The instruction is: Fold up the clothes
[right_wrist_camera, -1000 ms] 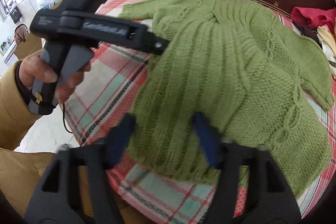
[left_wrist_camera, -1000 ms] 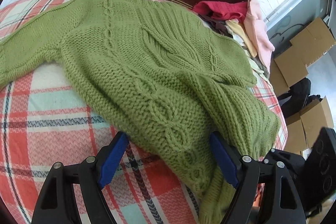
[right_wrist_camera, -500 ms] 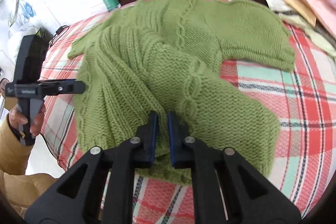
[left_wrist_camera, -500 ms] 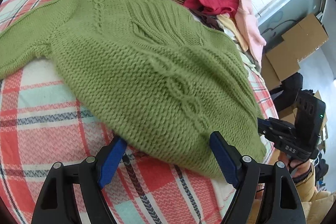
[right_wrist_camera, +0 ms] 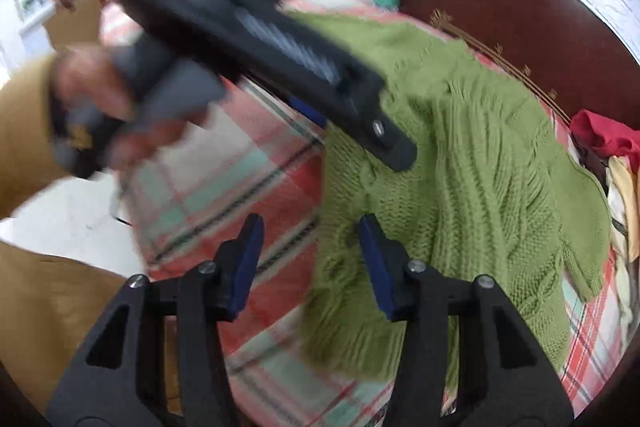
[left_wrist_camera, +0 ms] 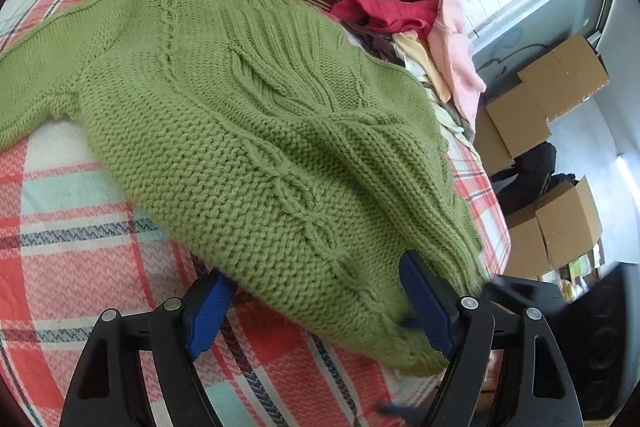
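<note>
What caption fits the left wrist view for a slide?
Open left gripper at the hem of a green knit sweater spread on a plaid cloth.

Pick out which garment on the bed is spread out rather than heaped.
The green knit sweater, laid across the plaid bedcover. The red, pink and yellowish clothes lie bunched in a pile near the headboard.

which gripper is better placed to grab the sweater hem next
Left. The left gripper is open with the green sweater hem between its pads; the right gripper, also open, sits mostly over bare blanket.
</note>
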`<state>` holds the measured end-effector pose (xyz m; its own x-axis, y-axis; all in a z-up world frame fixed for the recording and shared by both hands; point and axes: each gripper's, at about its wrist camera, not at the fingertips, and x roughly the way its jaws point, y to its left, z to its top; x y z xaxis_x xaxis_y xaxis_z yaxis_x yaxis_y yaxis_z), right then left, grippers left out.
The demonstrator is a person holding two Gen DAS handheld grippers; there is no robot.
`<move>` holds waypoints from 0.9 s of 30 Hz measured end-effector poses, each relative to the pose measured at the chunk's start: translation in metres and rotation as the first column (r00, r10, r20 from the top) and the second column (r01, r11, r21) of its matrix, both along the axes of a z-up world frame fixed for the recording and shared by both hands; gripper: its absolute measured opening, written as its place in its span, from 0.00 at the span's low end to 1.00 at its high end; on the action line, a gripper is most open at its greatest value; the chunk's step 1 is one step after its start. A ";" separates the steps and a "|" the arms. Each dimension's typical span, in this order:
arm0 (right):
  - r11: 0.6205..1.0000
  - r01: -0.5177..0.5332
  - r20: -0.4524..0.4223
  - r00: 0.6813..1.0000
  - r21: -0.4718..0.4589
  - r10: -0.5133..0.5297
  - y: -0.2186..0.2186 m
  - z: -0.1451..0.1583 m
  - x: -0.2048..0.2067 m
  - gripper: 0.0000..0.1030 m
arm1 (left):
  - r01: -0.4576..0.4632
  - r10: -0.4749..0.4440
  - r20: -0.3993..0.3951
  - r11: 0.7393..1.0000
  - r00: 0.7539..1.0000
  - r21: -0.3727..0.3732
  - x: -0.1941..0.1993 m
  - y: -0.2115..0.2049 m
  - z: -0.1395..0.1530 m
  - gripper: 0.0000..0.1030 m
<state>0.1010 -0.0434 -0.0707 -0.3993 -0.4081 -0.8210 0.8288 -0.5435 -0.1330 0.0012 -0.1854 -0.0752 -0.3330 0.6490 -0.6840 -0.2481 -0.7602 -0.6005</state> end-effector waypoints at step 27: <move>0.843 0.318 0.587 0.809 -0.435 -0.002 0.065 0.018 -0.040 0.59 | -0.095 0.096 0.048 0.995 0.994 -0.010 0.088 -0.088 -0.006 0.89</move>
<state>0.0612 0.0217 -0.0526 -0.0475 -0.7850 -0.6176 0.5636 -0.5316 0.6323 0.0888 -0.2739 -0.0808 -0.3598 0.6107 -0.7054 -0.1449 -0.7835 -0.6043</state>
